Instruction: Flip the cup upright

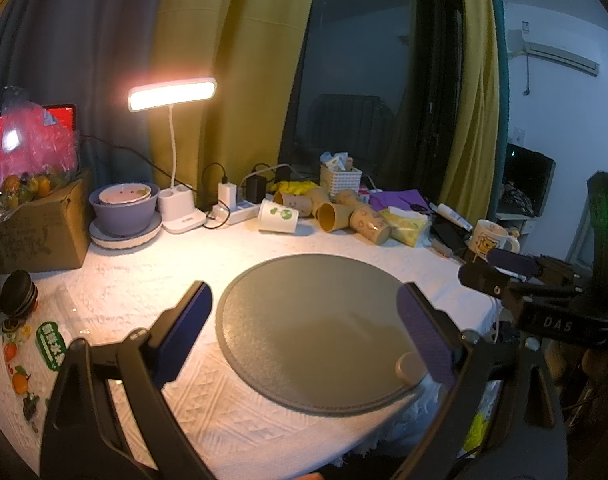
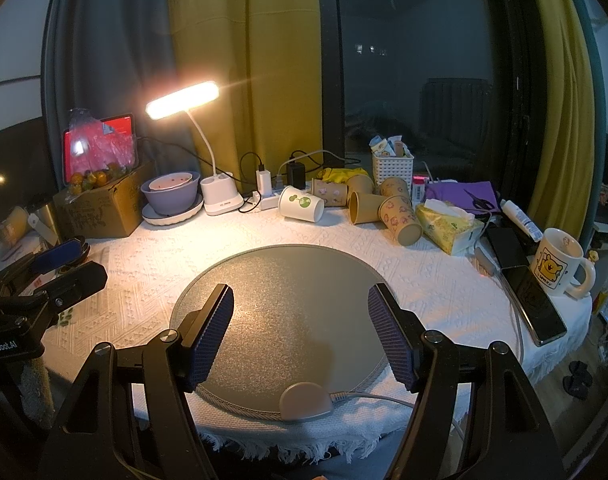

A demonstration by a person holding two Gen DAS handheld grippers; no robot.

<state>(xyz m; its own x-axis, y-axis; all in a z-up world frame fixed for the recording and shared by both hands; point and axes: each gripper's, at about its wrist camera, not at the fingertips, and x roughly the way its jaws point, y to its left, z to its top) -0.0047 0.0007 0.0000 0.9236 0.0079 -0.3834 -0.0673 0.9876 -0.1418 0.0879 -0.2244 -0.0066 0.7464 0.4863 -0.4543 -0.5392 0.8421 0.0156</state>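
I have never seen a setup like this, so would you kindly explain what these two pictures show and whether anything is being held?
A person holds one two-finger gripper in each hand, and each carries a fisheye camera looking along its fingers. One picture is from the left gripper, the other from the right gripper. Both are open and hold nothing, above a round grey mat on a table with a white cloth. At the back, paper cups lie on their sides: a white cup with green print and several tan cups. Around them are a lit desk lamp, a purple bowl, a white basket, a tissue pack, a phone and an upright cartoon mug.
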